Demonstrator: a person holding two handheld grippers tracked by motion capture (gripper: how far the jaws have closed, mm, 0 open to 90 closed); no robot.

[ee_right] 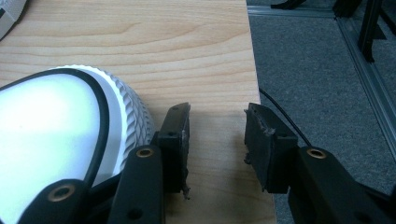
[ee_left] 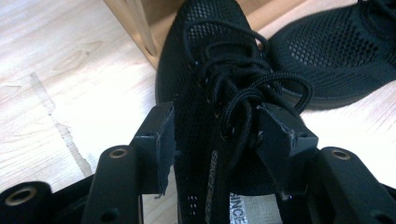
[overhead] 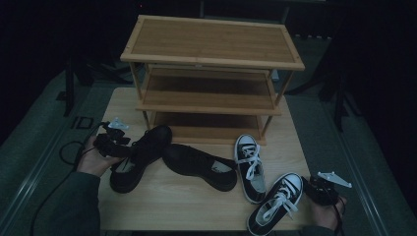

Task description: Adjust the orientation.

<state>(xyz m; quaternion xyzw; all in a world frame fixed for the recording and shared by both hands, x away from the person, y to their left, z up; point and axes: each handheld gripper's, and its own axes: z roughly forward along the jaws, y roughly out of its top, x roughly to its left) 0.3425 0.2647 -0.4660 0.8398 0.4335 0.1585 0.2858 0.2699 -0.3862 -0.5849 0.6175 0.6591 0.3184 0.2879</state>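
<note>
A black mesh lace-up shoe (overhead: 140, 157) lies on the table's left, toe towards the rack. My left gripper (overhead: 129, 148) is at its opening. In the left gripper view the left gripper (ee_left: 219, 130) stands open, with the black mesh shoe's (ee_left: 210, 56) tongue and laces between the pads. A second black shoe (overhead: 199, 167) (ee_left: 336, 56) lies to its right. Two black-and-white sneakers (overhead: 250, 167) (overhead: 278, 201) lie further right. My right gripper (overhead: 314, 184) (ee_right: 217, 126) is open and holds nothing. It sits low over the table beside the near sneaker's white toe cap (ee_right: 56, 126).
A three-tier bamboo shoe rack (overhead: 211, 59) stands at the back of the light wooden table (overhead: 187, 206), and its leg (ee_left: 140, 28) is close to the black shoe's toe. The table's right edge (ee_right: 252, 70) drops to grey floor (ee_right: 317, 70), where a cable (ee_right: 280, 114) trails.
</note>
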